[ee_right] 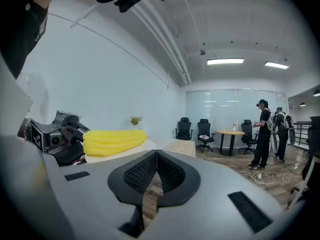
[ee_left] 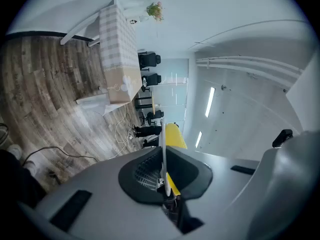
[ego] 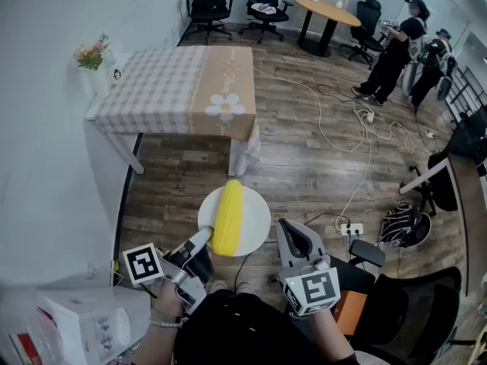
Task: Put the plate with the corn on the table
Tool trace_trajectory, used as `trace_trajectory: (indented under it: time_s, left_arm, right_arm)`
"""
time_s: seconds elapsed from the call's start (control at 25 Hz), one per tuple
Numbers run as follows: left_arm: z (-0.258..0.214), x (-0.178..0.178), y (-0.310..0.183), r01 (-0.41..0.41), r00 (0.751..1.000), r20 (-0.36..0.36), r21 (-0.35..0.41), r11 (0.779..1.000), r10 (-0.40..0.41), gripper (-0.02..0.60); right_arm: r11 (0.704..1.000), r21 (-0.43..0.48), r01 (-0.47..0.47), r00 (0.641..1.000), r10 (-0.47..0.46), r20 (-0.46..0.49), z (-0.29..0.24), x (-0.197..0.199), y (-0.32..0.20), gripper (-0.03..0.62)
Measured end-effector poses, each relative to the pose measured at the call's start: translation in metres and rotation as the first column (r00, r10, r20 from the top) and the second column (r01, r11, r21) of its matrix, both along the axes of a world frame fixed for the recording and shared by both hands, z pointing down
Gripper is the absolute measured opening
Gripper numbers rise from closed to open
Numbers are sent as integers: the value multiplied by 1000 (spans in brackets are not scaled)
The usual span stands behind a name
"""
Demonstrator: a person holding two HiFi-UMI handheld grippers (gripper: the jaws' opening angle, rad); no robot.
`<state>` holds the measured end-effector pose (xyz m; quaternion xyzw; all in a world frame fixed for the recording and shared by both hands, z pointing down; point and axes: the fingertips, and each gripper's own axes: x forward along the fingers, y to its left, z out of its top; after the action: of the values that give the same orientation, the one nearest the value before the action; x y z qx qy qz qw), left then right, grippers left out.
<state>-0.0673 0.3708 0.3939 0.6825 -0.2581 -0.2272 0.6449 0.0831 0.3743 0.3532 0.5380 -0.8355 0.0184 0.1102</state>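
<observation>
- The left gripper (ego: 202,239) pinches the rim of the round white plate (ego: 256,213) in its fingers; the long yellow corn (ego: 228,217) points away from them.
- The right gripper (ego: 292,231) has its fingers together, empty.
- The checked-cloth worktop (ego: 175,90) stands far ahead.

Smooth plate (ego: 256,213), ribbed plastic-looking corn (ego: 227,217) — matt cloth (ego: 163,90) on table (ego: 128,152), wood-plank floor (ego: 304,166) w/ dull sheen

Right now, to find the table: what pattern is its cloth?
Tablecloth: pale checks, tan daisy border; clearest in head view.
</observation>
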Motion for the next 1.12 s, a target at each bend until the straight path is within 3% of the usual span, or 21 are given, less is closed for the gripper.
trace_trajectory:
  time_s: [0.44, 0.52, 0.68, 0.76, 0.88, 0.96, 1.12]
  left_arm:
    - [3, -5, -9, 2, 1000, 1, 10, 1000, -2, 26]
    - [4, -6, -10, 4, 1000, 5, 9, 1000, -4, 26]
    - [8, -10, -13, 8, 1000, 20, 6, 1000, -8, 26]
    - [9, -11, -14, 13, 1000, 26, 7, 1000, -13, 26]
    - [11, -12, -15, 18, 999, 28, 8, 1000, -19, 26]
    - [12, -12, -16, 21, 999, 26, 8, 1000, -22, 26]
    - [13, -12, -20, 25, 1000, 18, 9, 1000, -25, 26]
  right_arm:
    - [1000, -19, 2, 1000, -2, -1, 7, -9, -2, 40]
    - [999, -37, -14, 999, 16, 37, 8, -7, -3, 40]
    - [995, -94, -43, 974, 63, 218, 6, -2, -6, 41]
    - [988, -147, -38, 942, 84, 324, 8, 0, -8, 43]
    - [972, -233, 23, 862, 98, 497, 14, -4, -10, 56]
    - [956, -283, 84, 792, 109, 601, 19, -9, -10, 148]
    - [919, -335, 209, 625, 138, 768, 27, -24, -12, 169]
